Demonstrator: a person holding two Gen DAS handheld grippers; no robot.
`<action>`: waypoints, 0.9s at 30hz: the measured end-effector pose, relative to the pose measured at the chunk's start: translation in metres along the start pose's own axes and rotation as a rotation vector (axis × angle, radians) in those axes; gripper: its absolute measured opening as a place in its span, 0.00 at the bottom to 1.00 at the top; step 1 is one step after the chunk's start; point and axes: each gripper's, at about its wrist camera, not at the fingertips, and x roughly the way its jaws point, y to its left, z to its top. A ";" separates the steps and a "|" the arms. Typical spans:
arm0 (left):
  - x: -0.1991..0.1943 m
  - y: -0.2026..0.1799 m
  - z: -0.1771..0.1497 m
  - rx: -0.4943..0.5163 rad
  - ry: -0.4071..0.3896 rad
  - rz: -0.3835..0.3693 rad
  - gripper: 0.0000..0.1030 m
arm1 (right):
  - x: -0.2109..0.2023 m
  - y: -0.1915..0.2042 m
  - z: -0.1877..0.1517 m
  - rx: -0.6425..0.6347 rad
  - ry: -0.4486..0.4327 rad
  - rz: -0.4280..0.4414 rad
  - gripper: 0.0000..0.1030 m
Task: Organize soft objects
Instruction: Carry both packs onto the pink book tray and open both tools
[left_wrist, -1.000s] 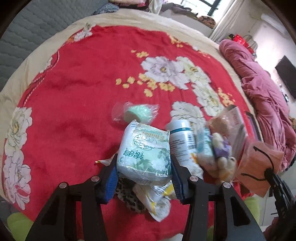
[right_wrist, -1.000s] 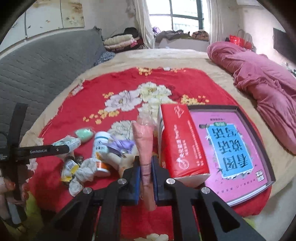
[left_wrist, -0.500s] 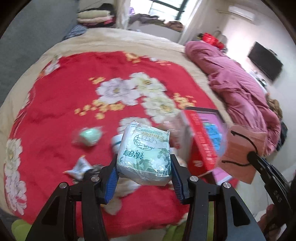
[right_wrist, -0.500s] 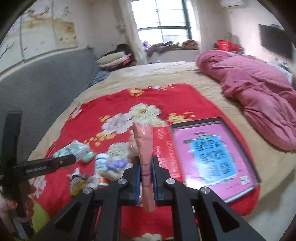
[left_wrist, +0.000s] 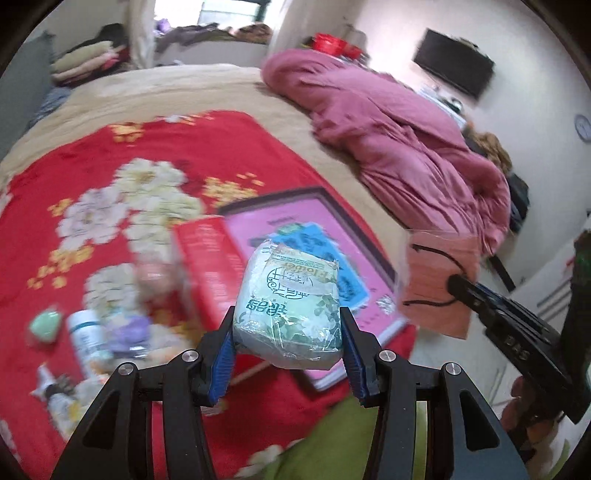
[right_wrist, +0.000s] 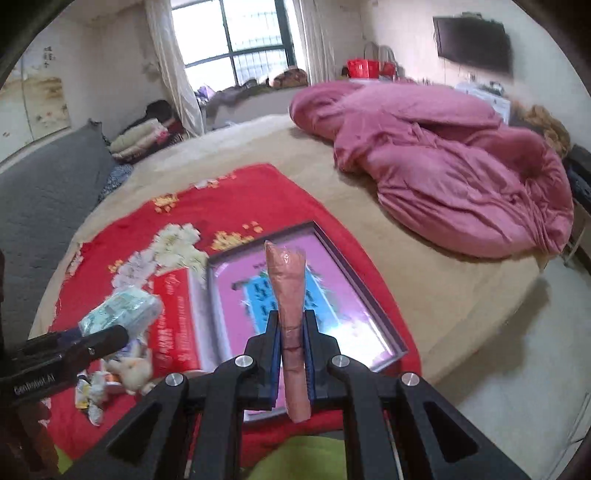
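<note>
My left gripper (left_wrist: 288, 349) is shut on a green and white tissue pack (left_wrist: 290, 306) and holds it in the air above the near edge of the pink box lid (left_wrist: 295, 236). My right gripper (right_wrist: 291, 354) is shut on a flat pink mask packet (right_wrist: 290, 306), seen edge on, above the same pink lid (right_wrist: 332, 306). The mask packet also shows in the left wrist view (left_wrist: 439, 284), and the tissue pack in the right wrist view (right_wrist: 122, 310). A red tissue box (left_wrist: 207, 266) stands left of the lid.
A pile of small items lies on the red flowered blanket (left_wrist: 184, 147): a white bottle (left_wrist: 86, 339), a mint pouch (left_wrist: 44, 325), a plush toy (right_wrist: 129, 369) and wrappers. A crumpled pink duvet (right_wrist: 443, 166) lies at the far right of the bed. A grey headboard (right_wrist: 40, 195) is at left.
Both grippers have lifted and swung right, away from the pile and over the pink lid. Each keeps its hold on its packet.
</note>
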 end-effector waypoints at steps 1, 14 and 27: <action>0.011 -0.011 0.001 0.015 0.014 -0.008 0.51 | 0.008 -0.008 0.001 0.002 0.021 -0.012 0.11; 0.118 -0.048 -0.016 0.078 0.156 0.068 0.51 | 0.099 -0.066 -0.012 0.101 0.200 0.106 0.11; 0.146 -0.056 -0.022 0.122 0.182 0.093 0.51 | 0.120 -0.075 -0.023 0.003 0.218 -0.072 0.27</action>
